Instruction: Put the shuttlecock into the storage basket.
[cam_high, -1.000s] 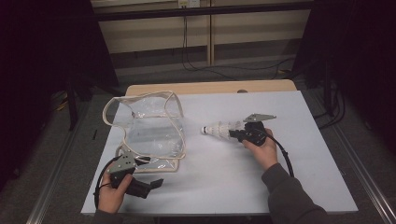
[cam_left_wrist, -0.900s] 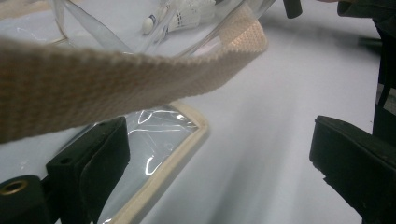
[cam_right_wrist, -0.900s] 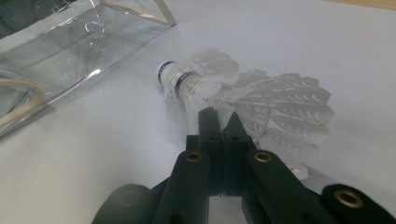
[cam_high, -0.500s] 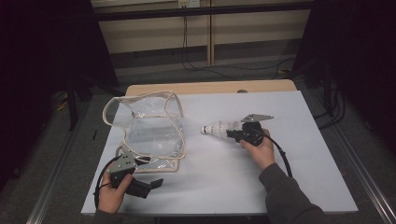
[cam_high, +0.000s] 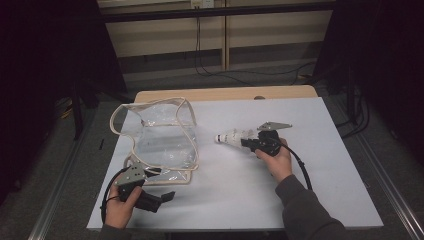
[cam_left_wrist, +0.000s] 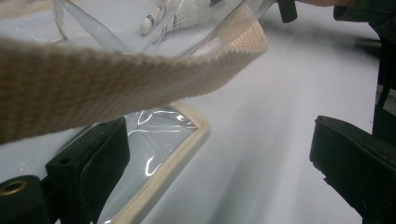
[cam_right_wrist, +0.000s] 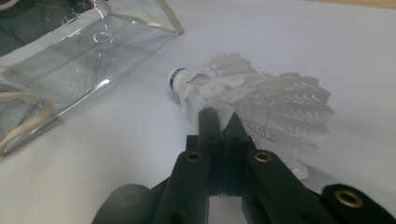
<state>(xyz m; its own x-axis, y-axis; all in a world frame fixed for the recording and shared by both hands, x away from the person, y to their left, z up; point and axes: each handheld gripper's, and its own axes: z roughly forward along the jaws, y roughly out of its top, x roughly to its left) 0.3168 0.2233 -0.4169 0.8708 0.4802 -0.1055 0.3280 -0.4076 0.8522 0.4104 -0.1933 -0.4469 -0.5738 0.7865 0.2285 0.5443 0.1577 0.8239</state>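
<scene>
We log: right gripper (cam_high: 248, 141) clamped on a shuttlecock (cam_right_wrist: 261, 105) mid-table (cam_high: 330, 115); left gripper (cam_high: 159, 184) spread apart near the front-left corner, beside a clear bag (cam_high: 160, 140)

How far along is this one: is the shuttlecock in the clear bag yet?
Not yet. Done: the right claw is shut on the shuttlecock, pointing it at the clear bag. In hand: the left claw sits open beside the bag's webbing strap. Left: holding the bag open and putting the shuttlecock inside.
</scene>
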